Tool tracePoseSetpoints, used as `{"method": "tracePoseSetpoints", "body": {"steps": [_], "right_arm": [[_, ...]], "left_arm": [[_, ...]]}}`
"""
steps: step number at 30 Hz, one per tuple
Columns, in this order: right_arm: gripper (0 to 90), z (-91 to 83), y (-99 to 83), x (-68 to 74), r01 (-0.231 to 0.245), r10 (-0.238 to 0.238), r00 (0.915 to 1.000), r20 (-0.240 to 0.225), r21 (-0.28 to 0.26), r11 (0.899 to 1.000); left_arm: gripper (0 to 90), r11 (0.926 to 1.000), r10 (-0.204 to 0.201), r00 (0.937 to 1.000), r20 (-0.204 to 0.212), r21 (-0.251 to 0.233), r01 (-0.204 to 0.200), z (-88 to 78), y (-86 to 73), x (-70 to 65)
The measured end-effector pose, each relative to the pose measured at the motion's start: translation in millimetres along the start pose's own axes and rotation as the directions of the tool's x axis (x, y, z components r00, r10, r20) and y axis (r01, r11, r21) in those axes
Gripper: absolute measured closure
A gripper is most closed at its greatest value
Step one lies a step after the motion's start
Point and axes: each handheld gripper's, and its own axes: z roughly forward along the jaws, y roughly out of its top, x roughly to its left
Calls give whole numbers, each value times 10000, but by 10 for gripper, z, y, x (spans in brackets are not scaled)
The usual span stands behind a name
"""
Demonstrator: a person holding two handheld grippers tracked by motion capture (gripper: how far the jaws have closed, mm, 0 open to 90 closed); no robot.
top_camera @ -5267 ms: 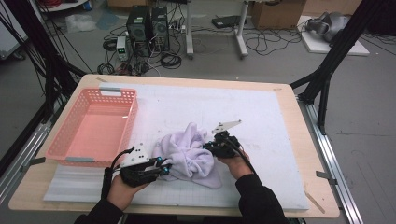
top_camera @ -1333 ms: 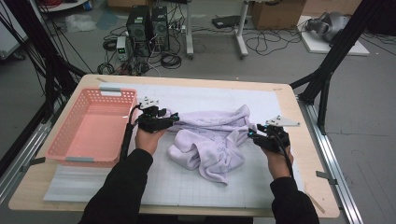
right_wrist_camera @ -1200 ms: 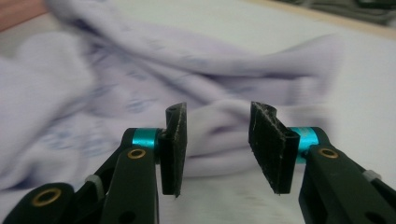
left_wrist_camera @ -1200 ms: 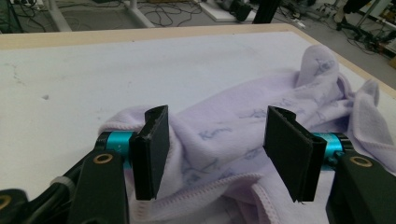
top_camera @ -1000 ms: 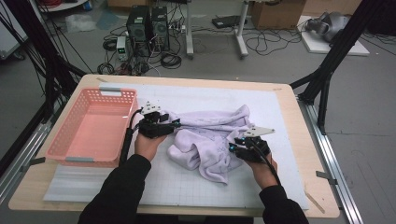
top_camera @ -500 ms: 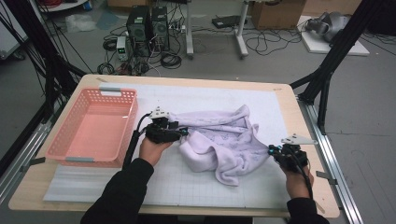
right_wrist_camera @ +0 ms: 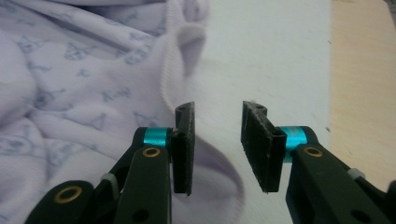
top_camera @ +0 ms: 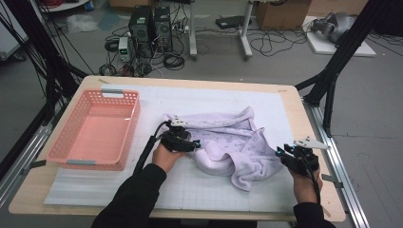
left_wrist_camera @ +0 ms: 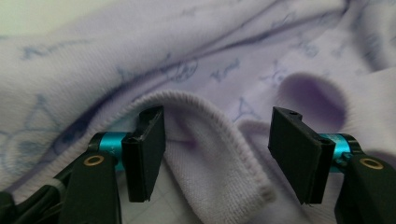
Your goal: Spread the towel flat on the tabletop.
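A lilac printed garment [top_camera: 233, 147] is found crumpled on the white mat, right of the counter's centre, its long axis running from beside the pink basket [top_camera: 95, 128] toward the right edge. The left hand-held gripper [top_camera: 192, 144] is set at the garment's left end; its jaws have just been opening and stand wide, a ribbed hem fold [left_wrist_camera: 210, 135] lying between the pads without being pressed. The right hand-held gripper [top_camera: 285, 154] is placed near the right edge, just beside the garment's lower right corner; its jaws have just been opening and stand moderately apart, with cloth under the left jaw only. The left gripper is judged nearer a grip. The garment's type and underside cannot be made out.
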Motion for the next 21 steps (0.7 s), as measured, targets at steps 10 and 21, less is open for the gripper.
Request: {"method": "tracePoseSetpoints", "body": {"steps": [10, 21], "right_arm": [[627, 162, 76, 187, 435, -444, 9961, -758, -128, 9990], [618, 294, 118, 256, 217, -233, 9887, -1479, -125, 9997]], "left_arm": [[868, 9999, 101, 9840, -1779, -35, -109, -66, 53, 237], [865, 9831, -1384, 9185, -3705, -1634, 822, -136, 157, 769]]}}
